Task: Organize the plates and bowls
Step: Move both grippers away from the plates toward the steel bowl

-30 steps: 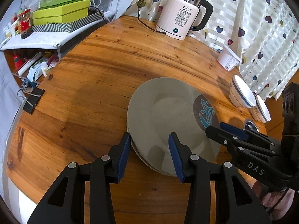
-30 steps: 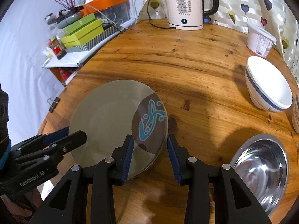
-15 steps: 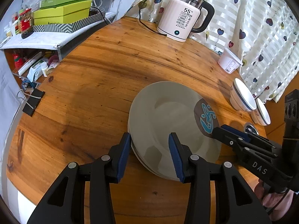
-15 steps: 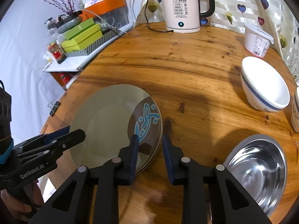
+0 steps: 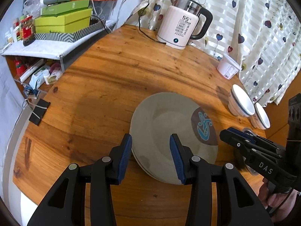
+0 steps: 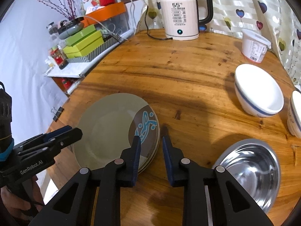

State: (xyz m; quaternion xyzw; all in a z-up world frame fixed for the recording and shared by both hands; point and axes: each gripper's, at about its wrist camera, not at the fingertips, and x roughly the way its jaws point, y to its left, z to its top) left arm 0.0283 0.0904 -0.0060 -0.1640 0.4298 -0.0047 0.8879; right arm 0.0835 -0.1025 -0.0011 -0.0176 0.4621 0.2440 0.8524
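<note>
- plate stack (image 5: 169,131) lies between both claws: left gripper (image 5: 150,154) open astride its near rim, right gripper (image 6: 150,148) open astride its right rim.
- likely heavy, glazed, breakable; pinch the rims.

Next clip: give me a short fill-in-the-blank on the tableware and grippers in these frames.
1. The kettle display reads ____.
2. The bowl nearest the right gripper is made of ____.
3. The plates lie in a ____, not side by side.
4. The left gripper has its jaws ____ around the plates' near edge.

Missing words: 55; steel; stack; open
</note>
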